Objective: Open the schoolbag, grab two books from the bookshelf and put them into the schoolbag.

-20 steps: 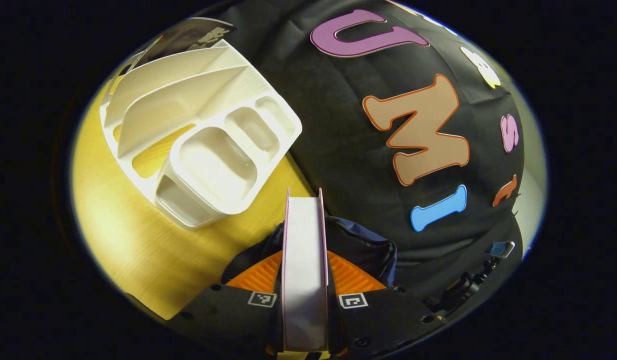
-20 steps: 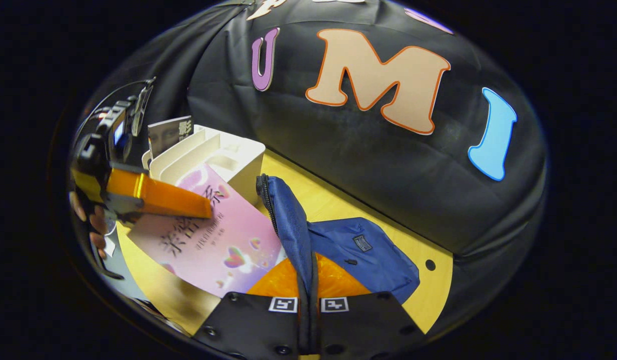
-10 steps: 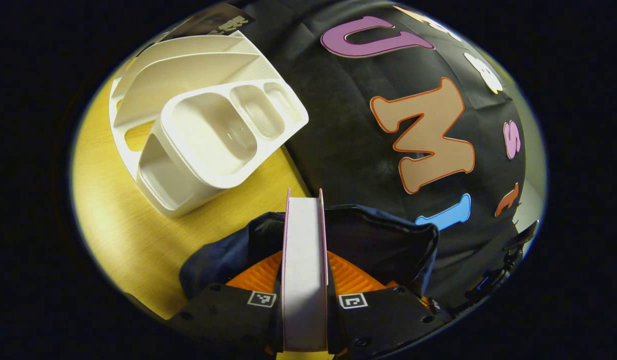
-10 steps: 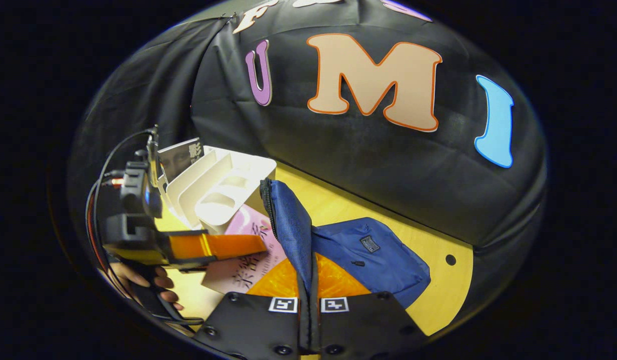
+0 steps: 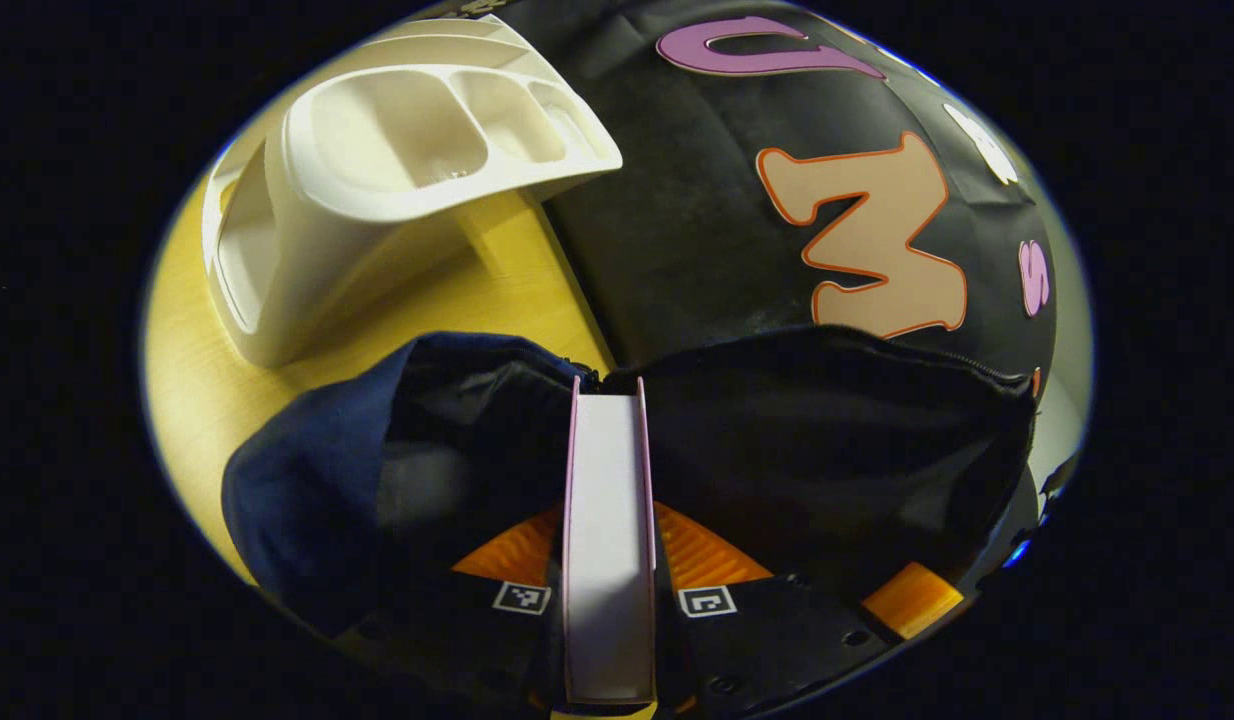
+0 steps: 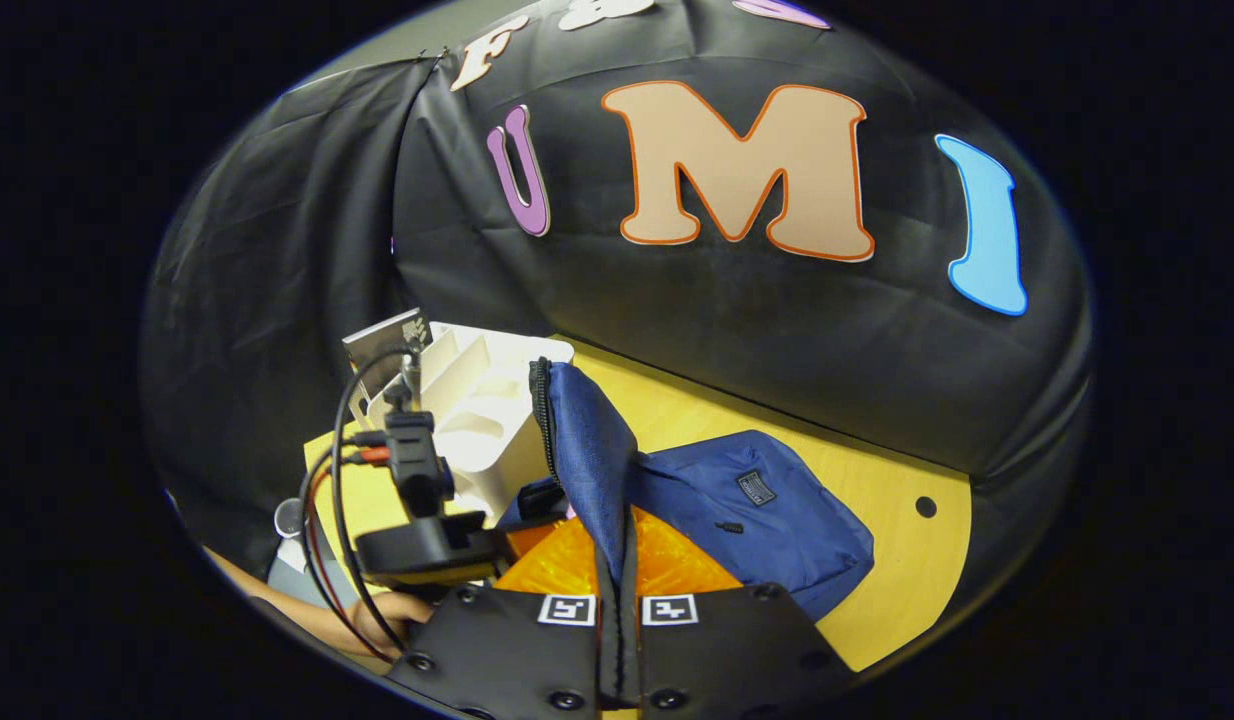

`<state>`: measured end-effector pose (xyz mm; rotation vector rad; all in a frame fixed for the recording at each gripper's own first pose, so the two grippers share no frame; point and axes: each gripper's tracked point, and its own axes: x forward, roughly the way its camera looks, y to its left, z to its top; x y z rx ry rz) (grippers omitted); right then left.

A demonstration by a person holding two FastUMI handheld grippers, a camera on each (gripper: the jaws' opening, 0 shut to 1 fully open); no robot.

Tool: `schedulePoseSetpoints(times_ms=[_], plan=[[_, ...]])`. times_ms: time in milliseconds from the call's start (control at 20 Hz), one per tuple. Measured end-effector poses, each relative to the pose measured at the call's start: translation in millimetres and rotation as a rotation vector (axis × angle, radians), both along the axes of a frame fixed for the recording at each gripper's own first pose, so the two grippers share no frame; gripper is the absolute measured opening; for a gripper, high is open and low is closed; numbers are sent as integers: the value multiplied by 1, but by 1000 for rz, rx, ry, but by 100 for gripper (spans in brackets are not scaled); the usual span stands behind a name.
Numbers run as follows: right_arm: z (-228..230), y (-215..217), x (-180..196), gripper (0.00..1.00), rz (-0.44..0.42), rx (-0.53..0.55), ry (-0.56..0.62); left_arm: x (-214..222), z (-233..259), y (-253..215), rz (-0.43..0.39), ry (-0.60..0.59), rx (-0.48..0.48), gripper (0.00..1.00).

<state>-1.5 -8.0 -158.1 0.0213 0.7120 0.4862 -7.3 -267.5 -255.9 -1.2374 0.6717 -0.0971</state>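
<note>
In the left gripper view my left gripper (image 5: 609, 545) is shut on a pink-covered book (image 5: 607, 520), seen edge-on with its white page block facing me. The book's far end reaches into the dark open mouth of the navy schoolbag (image 5: 307, 480). In the right gripper view my right gripper (image 6: 617, 545) is shut on the schoolbag's lifted zipper edge (image 6: 582, 450), holding it up. The rest of the schoolbag (image 6: 747, 510) lies on the yellow table (image 6: 877, 580). The left gripper (image 6: 427, 540) sits low beside the opening, a hand under it.
The white bookshelf (image 5: 377, 170) stands on the table behind the bag, near the black wall cloth; in the right gripper view the bookshelf (image 6: 477, 410) has a dark-covered book (image 6: 387, 345) standing at its far end. Cables trail from the left gripper.
The left gripper has come down and forward with the pink book, from above the table into the bag's mouth. The right gripper has kept the bag's edge lifted.
</note>
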Motion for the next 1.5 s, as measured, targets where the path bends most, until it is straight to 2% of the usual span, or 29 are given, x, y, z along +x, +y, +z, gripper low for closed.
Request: schedulePoseSetpoints(times_ms=[200, 300, 350, 450, 550, 600, 650, 700, 750, 800, 850, 1050, 1150, 1200, 1500], plan=[[3, 0, -1, 5, 1, -6, -9, 8, -7, -14, -18, 2, -20, 33], [2, -3, 2, 3, -10, -4, -4, 10, -8, -18, -59, 0, 3, 35], [0, -5, 4, 3, -19, 0, 0, 1, -8, -18, -84, 12, 38, 28], [1, -10, 8, 3, -37, 6, 2, -13, -10, -13, -136, 27, 97, 54], [-1, -12, 12, 3, -51, 10, 3, -25, -3, -4, -152, 37, 115, 80], [-2, -10, 13, 3, -51, 13, 7, -30, 3, 3, -153, 35, 124, 95], [-3, -9, 13, 3, -51, 15, 9, -35, 8, 9, -158, 32, 140, 95], [-4, -9, 13, 1, -51, 15, 10, -39, 15, 16, -164, 23, 155, 89], [-4, -8, 14, 3, -52, 16, 12, -43, 25, 21, -172, 5, 164, 95], [-6, -7, 15, 3, -53, 15, 12, -44, 36, 27, -171, -19, 173, 90], [-6, -7, 15, 3, -57, 14, 15, -45, 47, 35, -167, -39, 188, 95], [-7, -8, 16, 3, -79, 13, 17, -33, 85, 77, -147, -151, 320, 94], [-8, -8, 17, 0, -89, 7, 15, -27, 101, 98, -123, -210, 388, 94], [-7, -9, 17, 3, -95, 4, 12, -24, 109, 109, -108, -227, 407, 94], [-9, -10, 15, 3, -134, -22, 8, -5, 155, 184, -4, -329, 524, 94]])
